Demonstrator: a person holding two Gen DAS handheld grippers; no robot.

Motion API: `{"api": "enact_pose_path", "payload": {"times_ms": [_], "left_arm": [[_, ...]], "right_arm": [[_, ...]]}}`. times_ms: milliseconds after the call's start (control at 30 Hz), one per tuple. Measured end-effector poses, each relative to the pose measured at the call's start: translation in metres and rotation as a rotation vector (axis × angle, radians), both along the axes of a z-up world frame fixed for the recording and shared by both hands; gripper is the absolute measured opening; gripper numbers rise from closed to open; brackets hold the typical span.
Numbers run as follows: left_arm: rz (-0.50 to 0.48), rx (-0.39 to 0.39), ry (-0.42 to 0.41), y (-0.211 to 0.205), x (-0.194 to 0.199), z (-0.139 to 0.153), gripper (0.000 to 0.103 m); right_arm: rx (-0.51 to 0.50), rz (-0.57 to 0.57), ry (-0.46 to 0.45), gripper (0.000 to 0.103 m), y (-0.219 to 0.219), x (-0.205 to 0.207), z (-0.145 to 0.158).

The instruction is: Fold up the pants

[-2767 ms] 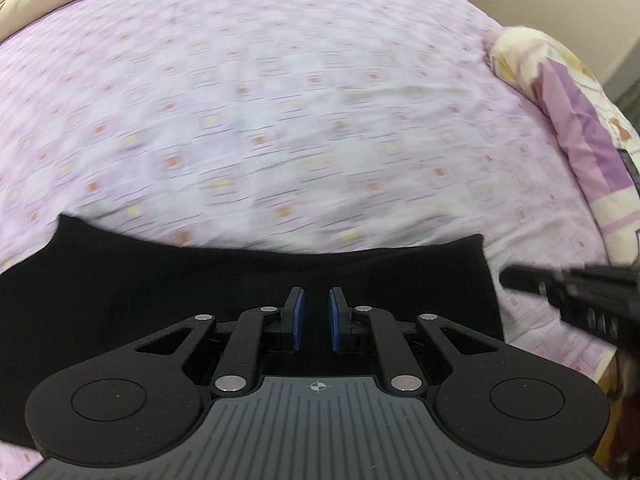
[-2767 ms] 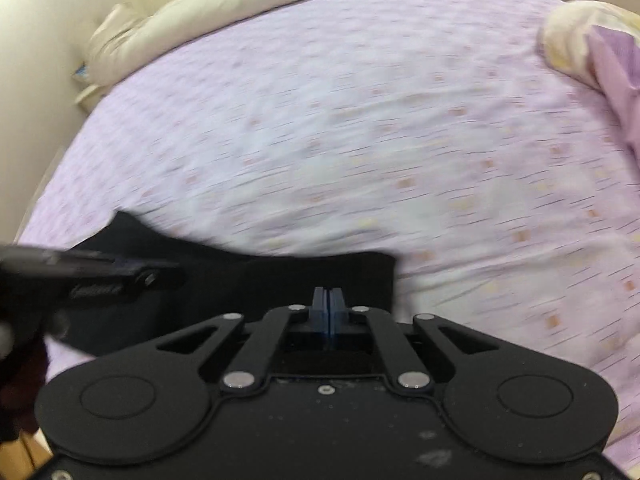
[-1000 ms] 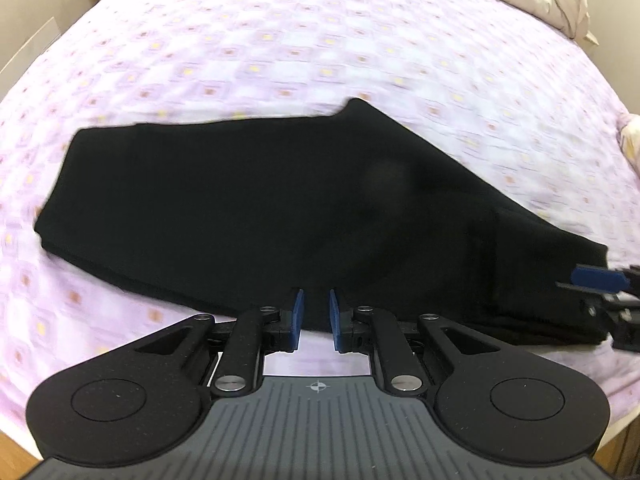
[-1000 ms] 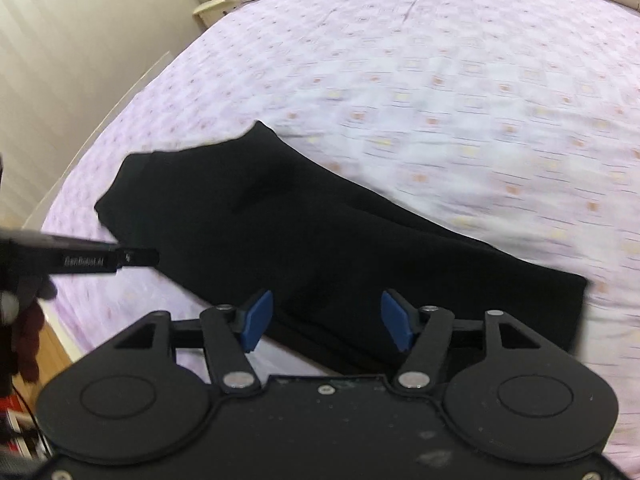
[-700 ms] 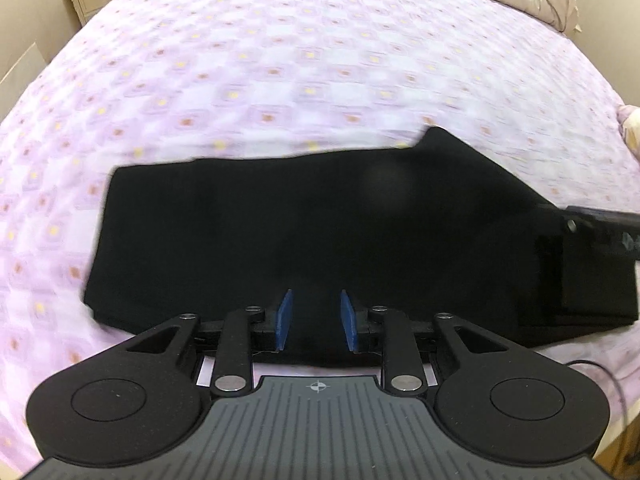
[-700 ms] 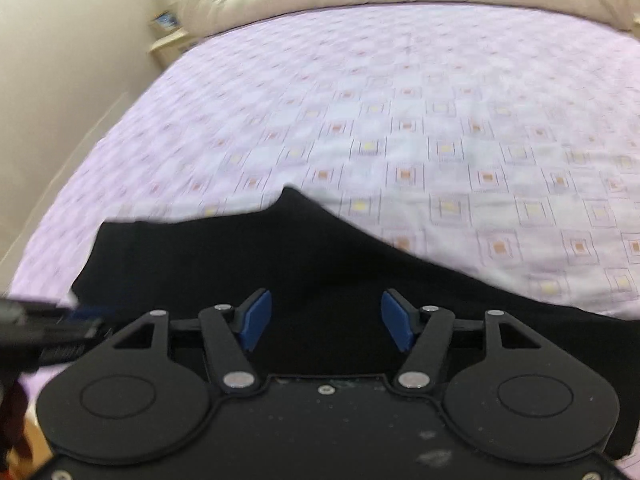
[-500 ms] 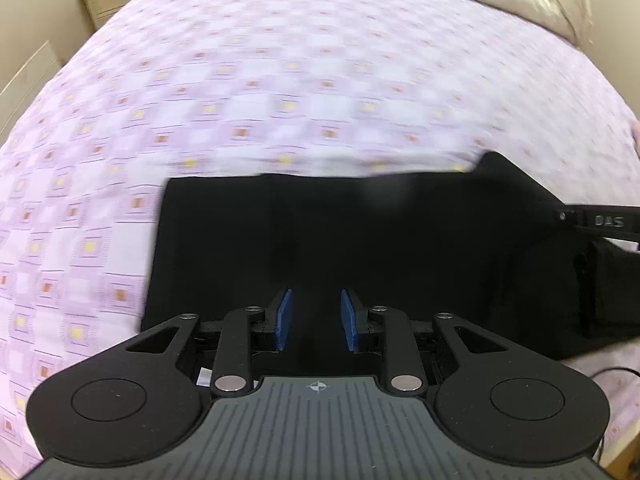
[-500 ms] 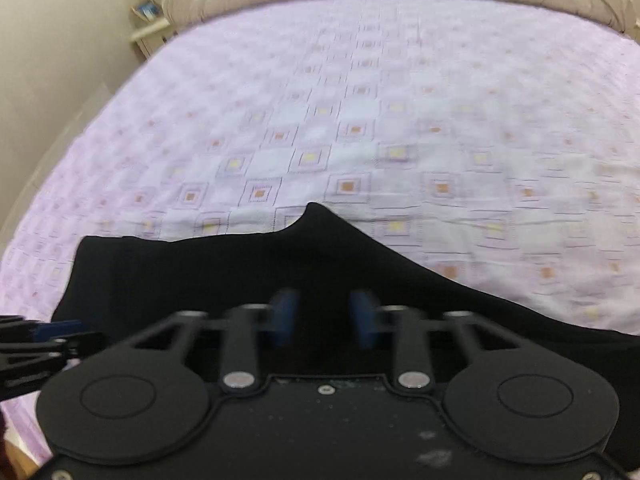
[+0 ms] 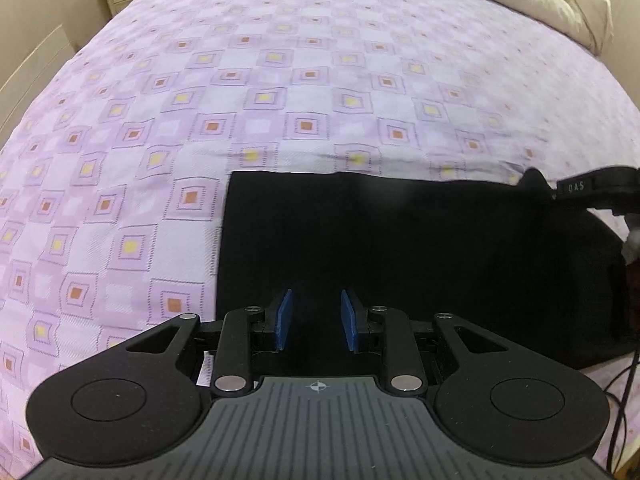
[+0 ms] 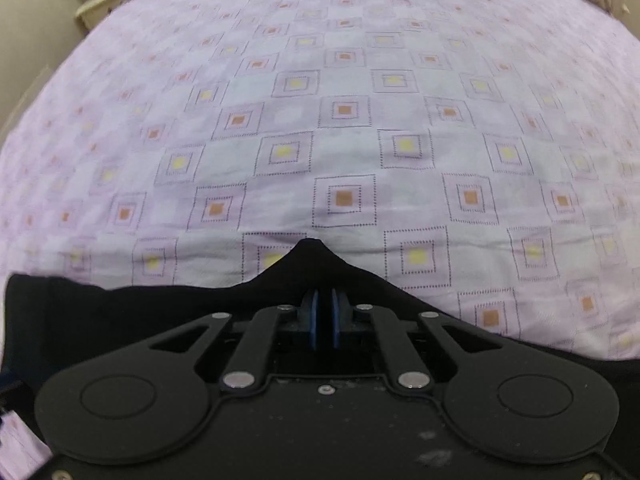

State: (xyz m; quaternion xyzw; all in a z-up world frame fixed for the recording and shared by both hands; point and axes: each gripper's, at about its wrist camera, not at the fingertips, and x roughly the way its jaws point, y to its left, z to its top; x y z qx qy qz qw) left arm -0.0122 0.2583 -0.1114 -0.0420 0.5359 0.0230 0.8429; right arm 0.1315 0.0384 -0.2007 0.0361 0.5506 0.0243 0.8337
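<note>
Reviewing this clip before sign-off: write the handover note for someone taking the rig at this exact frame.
Left gripper: open, blue pads apart, low over the near edge of the black pants, gripping nothing.
Right gripper: pads nearly together with dark fabric between them, apparently pinching the pants by their pointed far edge.
The pants lie flat on the purple checked bedspread, already doubled into a neat-edged shape.
Left: close the left gripper on the near edge, make the next fold, smooth it.
</note>
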Motion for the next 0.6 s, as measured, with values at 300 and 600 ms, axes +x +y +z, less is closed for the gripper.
{"api": "enact_pose_path", "payload": {"times_ms": [300,600], "left_arm": [[0.075,-0.123,-0.025,0.045,-0.012,-0.001,0.085],[0.09,-0.254,0.076,0.059,-0.018,-0.028,0.085]], "right_arm": [[-0.014,0.068,0.016,0.008,0.002,0.003,0.0],[-0.01,0.06,0.019,0.008,0.001,0.001,0.002]]}}
